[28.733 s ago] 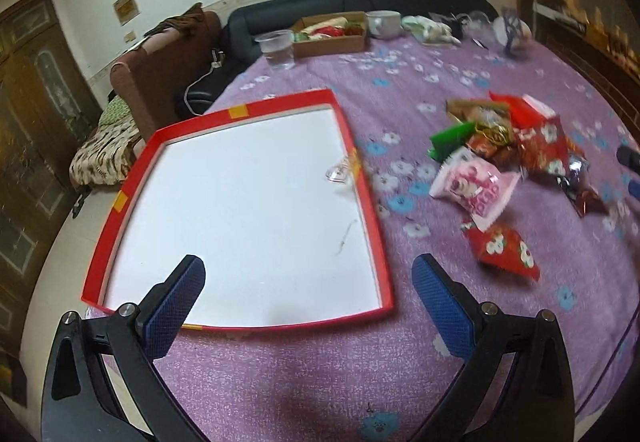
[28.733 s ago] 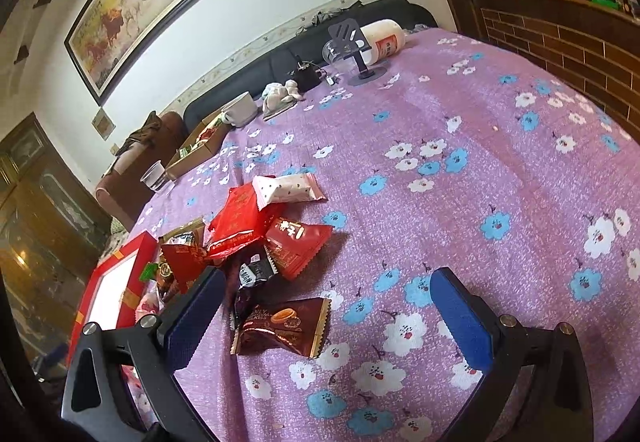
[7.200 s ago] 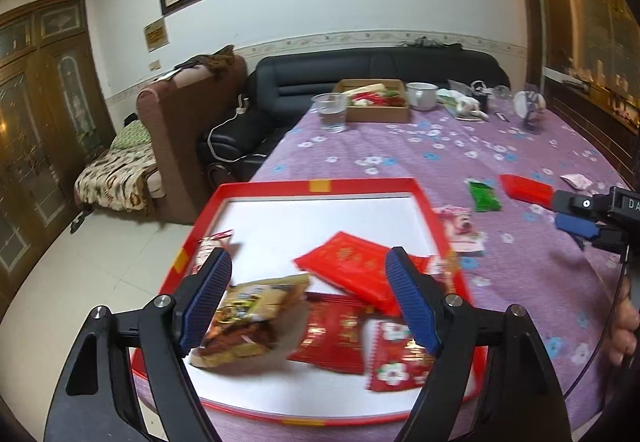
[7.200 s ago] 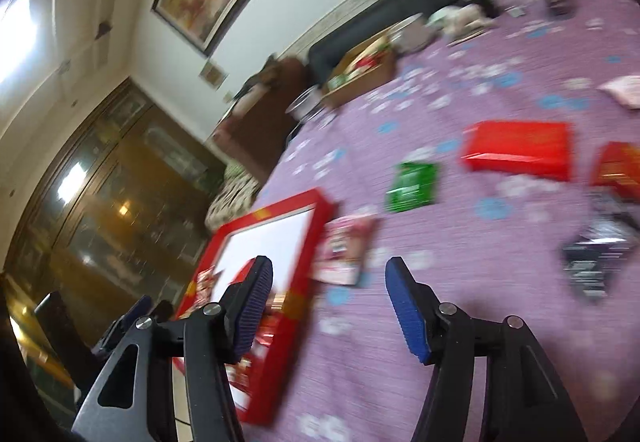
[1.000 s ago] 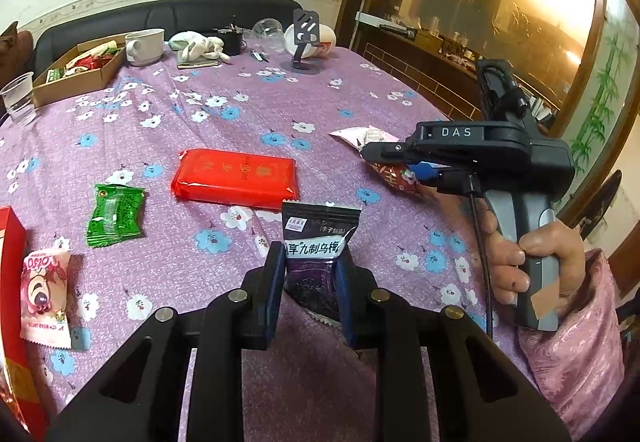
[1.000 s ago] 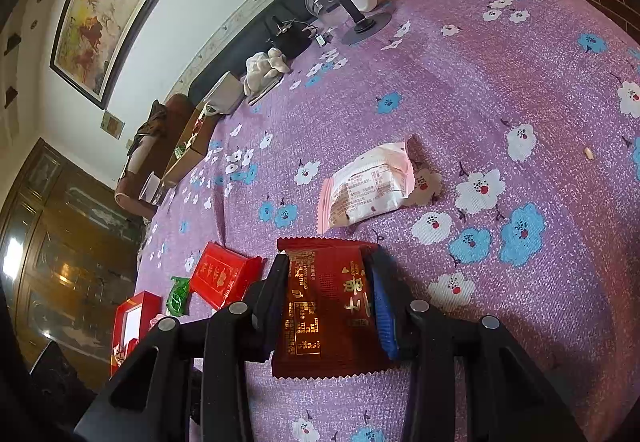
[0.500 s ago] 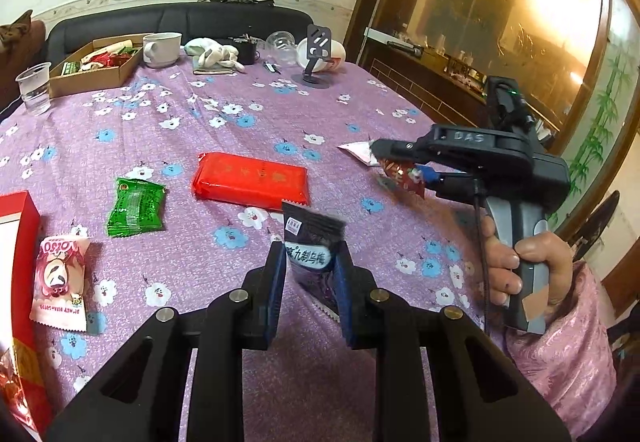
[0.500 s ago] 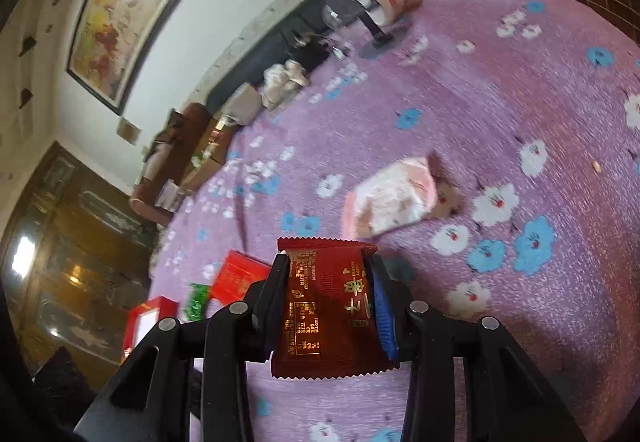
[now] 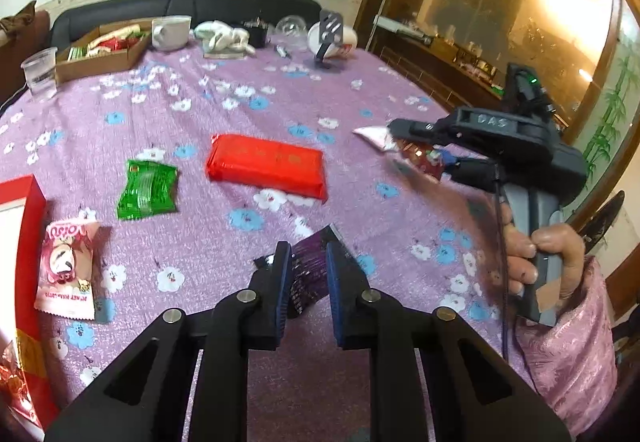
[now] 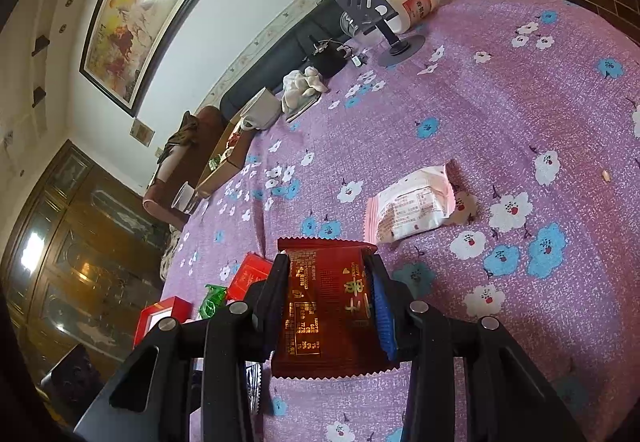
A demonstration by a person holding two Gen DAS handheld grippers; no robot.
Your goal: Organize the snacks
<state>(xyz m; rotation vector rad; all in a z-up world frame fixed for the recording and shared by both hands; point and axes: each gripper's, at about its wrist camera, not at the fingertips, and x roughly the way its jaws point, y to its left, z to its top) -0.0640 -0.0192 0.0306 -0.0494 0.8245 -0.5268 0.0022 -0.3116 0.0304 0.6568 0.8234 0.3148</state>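
Note:
My left gripper (image 9: 306,254) is shut on a dark purple snack packet (image 9: 310,270) held above the purple flowered tablecloth. My right gripper (image 10: 328,266) is shut on a dark red snack packet (image 10: 326,306); it also shows in the left wrist view (image 9: 424,156) at the right, lifted off the table. Loose on the cloth lie a long red packet (image 9: 266,166), a green packet (image 9: 147,190), a pink cartoon packet (image 9: 68,266) and a pale pink packet (image 10: 412,204). The red tray (image 9: 24,202) is at the far left edge, with a packet in it.
At the table's far end stand a cardboard box of snacks (image 9: 100,50), a plastic cup (image 9: 40,76), a white mug (image 9: 170,32), a phone stand (image 9: 330,38) and a white jar (image 10: 412,0). A black sofa lies beyond. The person's hand (image 9: 540,258) holds the right gripper.
The left gripper has lifted and tilted the purple packet, drawing back toward the tray side. The right gripper has raised the dark red packet higher off the cloth.

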